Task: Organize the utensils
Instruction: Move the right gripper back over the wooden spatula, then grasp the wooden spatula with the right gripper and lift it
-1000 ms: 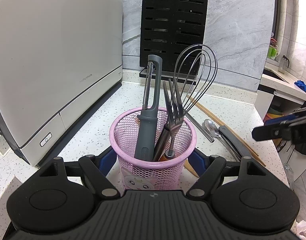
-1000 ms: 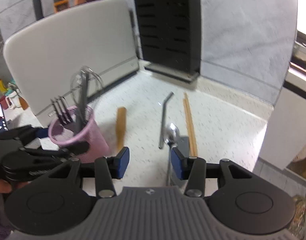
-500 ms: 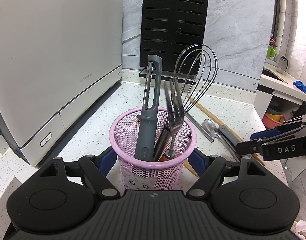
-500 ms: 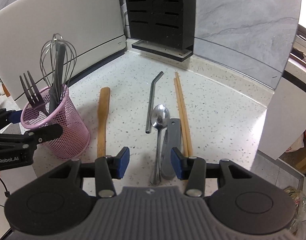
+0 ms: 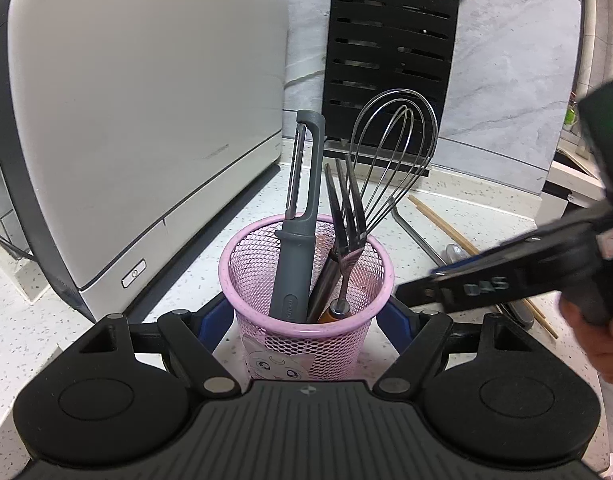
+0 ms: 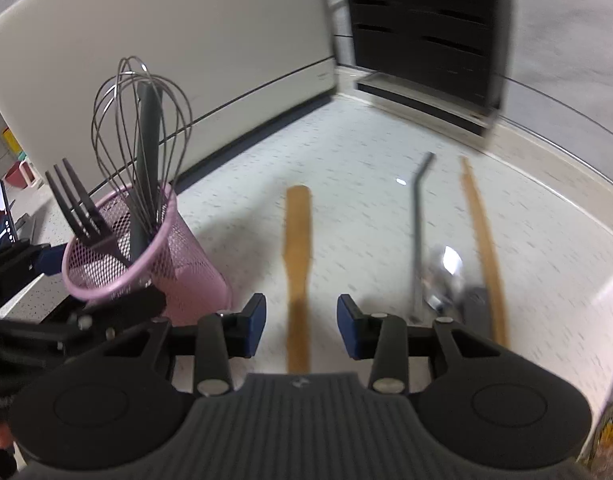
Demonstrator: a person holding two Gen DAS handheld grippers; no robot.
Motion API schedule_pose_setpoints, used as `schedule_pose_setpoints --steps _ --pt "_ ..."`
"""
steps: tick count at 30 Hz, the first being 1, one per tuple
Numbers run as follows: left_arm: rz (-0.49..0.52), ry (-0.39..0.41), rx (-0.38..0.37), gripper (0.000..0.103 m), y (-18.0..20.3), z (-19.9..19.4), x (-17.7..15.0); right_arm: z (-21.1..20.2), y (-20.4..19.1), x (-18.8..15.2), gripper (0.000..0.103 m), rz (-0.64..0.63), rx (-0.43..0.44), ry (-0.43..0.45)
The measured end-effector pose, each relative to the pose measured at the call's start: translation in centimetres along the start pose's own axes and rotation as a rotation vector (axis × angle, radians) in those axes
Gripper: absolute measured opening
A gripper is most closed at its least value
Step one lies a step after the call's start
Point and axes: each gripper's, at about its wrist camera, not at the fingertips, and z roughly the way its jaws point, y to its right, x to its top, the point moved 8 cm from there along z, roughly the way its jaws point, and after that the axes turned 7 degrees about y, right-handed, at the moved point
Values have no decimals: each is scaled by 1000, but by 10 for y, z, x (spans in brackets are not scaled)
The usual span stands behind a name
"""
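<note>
Wooden spatula (image 6: 297,240) flat between closing right gripper (image 6: 301,322) jaws, untouched.

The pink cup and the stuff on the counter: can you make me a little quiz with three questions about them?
1. True or false: the whisk stands in the pink cup.
2. Which thing lies lined up between the right gripper fingers? A) spoon B) wooden spatula C) metal straw
3. Fill in: the left gripper has its fingers on either side of the ____.

Key
1. True; the peeler and fork are in it too.
2. B, the wooden spatula; the jaws are closing but not yet touching it.
3. Pink cup.
</note>
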Motion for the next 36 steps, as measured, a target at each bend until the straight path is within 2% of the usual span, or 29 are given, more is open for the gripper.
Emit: schedule_pose_setpoints --steps 10,20,23,24,32,36 --pt "-9 10 11 90 -11 -2 -1 59 -2 23 39 -60 -35 -58" --pt "-22 14 -2 90 -14 -4 -2 76 -11 30 39 -142 -104 -73" --pt "-25 13 3 90 -16 -4 -2 76 -17 30 26 -169 -102 -73" --pt "-22 14 8 90 -16 -4 -2 76 -18 30 19 -181 -107 -73" --pt "-24 13 14 90 -16 -3 -2 69 -13 29 17 -134 -71 -67" --pt "-22 12 15 90 -15 -3 -1 58 -10 31 17 -106 -60 -36"
